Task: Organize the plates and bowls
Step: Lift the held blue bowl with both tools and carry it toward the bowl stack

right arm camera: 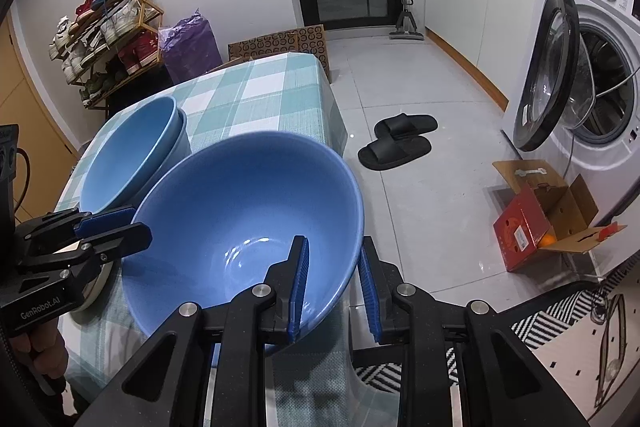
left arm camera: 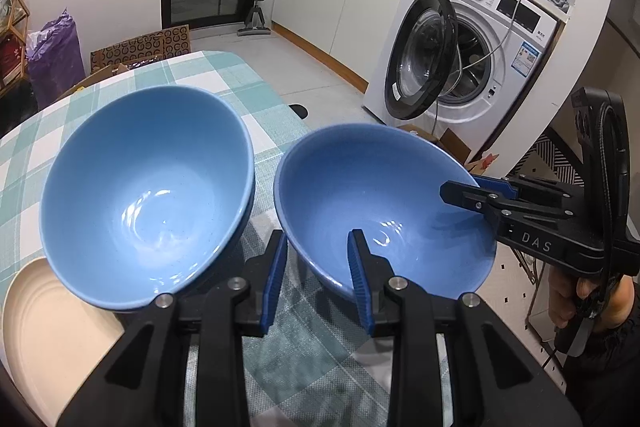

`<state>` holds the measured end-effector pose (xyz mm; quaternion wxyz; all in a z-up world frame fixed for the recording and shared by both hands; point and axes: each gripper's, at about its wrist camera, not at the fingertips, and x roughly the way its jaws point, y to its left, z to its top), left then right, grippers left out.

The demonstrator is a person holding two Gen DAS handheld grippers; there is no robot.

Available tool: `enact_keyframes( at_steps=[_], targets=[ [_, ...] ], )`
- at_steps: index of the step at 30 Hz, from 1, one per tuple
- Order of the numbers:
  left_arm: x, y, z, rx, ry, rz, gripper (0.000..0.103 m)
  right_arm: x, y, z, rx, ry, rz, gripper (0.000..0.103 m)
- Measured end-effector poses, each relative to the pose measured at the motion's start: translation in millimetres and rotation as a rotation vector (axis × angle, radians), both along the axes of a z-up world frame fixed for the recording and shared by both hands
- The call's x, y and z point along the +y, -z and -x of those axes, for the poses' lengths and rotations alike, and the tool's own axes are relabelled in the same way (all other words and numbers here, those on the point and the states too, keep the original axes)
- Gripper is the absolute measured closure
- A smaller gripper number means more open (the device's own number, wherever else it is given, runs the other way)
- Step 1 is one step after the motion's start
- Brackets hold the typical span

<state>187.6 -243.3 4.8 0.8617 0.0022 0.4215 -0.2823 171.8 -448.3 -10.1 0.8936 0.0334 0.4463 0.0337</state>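
Note:
A deep blue bowl (left arm camera: 384, 211) sits at the right edge of the table with the teal checked cloth (left arm camera: 224, 83). My left gripper (left arm camera: 316, 245) is shut on its near rim, one pad inside and one outside. My right gripper (left arm camera: 464, 187) is shut on the rim at the bowl's right side. In the right wrist view the same blue bowl (right arm camera: 248, 223) fills the centre, with my right gripper (right arm camera: 334, 247) pinching its near rim and my left gripper (right arm camera: 134, 223) on its left rim. A stack of blue bowls (left arm camera: 148, 195) (right arm camera: 132, 155) stands beside it. A cream plate (left arm camera: 48, 339) lies partly under that stack.
The table's edge (right arm camera: 334, 115) drops to a tiled floor with black slippers (right arm camera: 400, 141) and an open red cardboard box (right arm camera: 536, 227). A washing machine (left arm camera: 472, 67) stands with its door open. A shoe rack (right arm camera: 108, 39) and a purple bag (right arm camera: 188, 47) stand beyond the table.

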Motion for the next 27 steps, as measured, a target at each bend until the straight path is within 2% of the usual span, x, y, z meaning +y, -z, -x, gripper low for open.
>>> enact_keyframes(
  at_steps=[14,27],
  targets=[
    [11,-14,12,-0.043,-0.002,0.016,0.073,8,-17,15,-0.036,-0.001,0.025,0.077],
    [22,-35,23,-0.119,-0.009,0.019,0.073,19,-41,31,-0.095,-0.004,0.041,0.077]
  ],
)
